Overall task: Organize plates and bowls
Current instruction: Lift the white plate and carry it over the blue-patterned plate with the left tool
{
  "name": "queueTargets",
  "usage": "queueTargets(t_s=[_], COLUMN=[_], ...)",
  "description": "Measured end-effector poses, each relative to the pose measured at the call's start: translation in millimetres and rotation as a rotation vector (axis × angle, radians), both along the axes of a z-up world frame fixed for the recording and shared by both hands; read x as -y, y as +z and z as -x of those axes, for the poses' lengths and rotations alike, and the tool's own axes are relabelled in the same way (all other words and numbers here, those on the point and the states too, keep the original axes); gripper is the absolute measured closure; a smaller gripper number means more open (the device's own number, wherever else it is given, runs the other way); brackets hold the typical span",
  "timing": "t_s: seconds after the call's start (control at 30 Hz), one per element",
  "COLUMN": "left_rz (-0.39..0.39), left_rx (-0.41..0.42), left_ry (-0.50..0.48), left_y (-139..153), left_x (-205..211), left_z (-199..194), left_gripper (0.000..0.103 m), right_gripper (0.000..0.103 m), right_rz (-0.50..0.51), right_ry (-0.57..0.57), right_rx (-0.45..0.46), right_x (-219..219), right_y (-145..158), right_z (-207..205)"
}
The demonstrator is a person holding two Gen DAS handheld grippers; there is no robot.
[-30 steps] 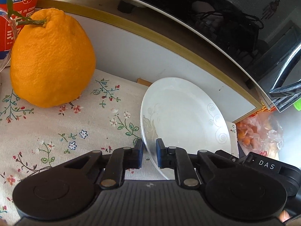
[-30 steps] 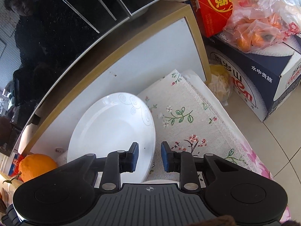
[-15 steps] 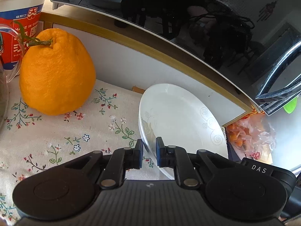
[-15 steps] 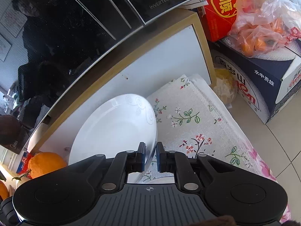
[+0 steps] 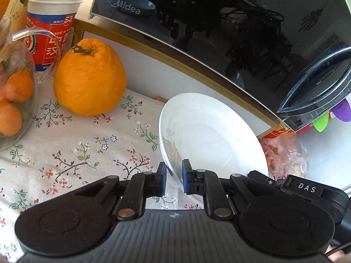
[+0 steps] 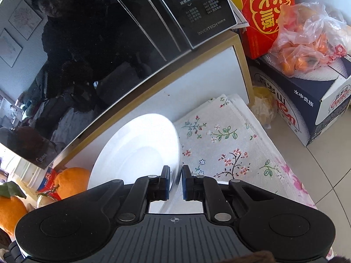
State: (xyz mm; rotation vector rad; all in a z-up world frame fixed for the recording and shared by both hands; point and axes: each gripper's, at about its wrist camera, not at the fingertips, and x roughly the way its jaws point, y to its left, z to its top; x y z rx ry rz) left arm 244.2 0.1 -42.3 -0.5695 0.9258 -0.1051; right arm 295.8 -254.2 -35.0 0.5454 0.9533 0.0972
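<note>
Clearly, both grippers are clamped on the same white plate (image 5: 210, 135), each on an opposite part of its rim. The left gripper (image 5: 174, 176) has its jaws nearly closed, and the plate's left edge passes between its blue pads (image 5: 185, 176). The right gripper (image 6: 175, 180) is also almost closed, with the plate's right edge pinched between its pads; its jaws have just been closing on that rim. In the left wrist view the plate is tilted and extends from the gripper toward 1 o'clock, in front of the white cabinet (image 5: 158, 74) that carries the dark microwave (image 5: 230, 22). Below lies the surface with a floral cloth (image 5: 83, 149). A large orange (image 5: 90, 79) stands on the cloth at about 10 o'clock from the plate, well apart from it. A bag of small oranges (image 6: 307, 43) lies on a box at 1 o'clock in the right wrist view.
</note>
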Motion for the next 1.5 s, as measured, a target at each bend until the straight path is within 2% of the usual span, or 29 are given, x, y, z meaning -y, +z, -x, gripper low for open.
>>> queueTargets(t_s=[0.2, 0.53, 0.67, 0.77, 0.93, 1.1, 1.5], left_rz=[-0.002, 0.003, -0.027, -0.020, -0.040, -0.052, -0.067], left_rx=[0.020, 0.043, 0.057, 0.045, 0.044, 0.050, 0.040], left_ry=[0.009, 0.036, 0.052, 0.075, 0.109, 0.138, 0.121], left_y=[14, 36, 42, 41, 41, 40, 32], left_x=[-4, -34, -49, -62, -77, -91, -110], left_z=[28, 101, 136, 162, 196, 216, 256], left_gripper=[0.091, 0.091, 0.091, 0.091, 0.091, 0.091, 0.091], right_gripper=[0.092, 0.091, 0.091, 0.090, 0.090, 0.090, 0.090], right_rz=[0.006, 0.055, 0.062, 0.062, 0.066, 0.086, 0.118], right_ry=[0.017, 0.073, 0.112, 0.154, 0.203, 0.242, 0.307], right_rx=[0.005, 0.102, 0.111, 0.120, 0.119, 0.121, 0.125], right_x=[-8, -40, -57, -68, -87, -106, -129], right_y=[16, 62, 65, 68, 66, 64, 60], right_z=[35, 112, 148, 171, 195, 217, 252])
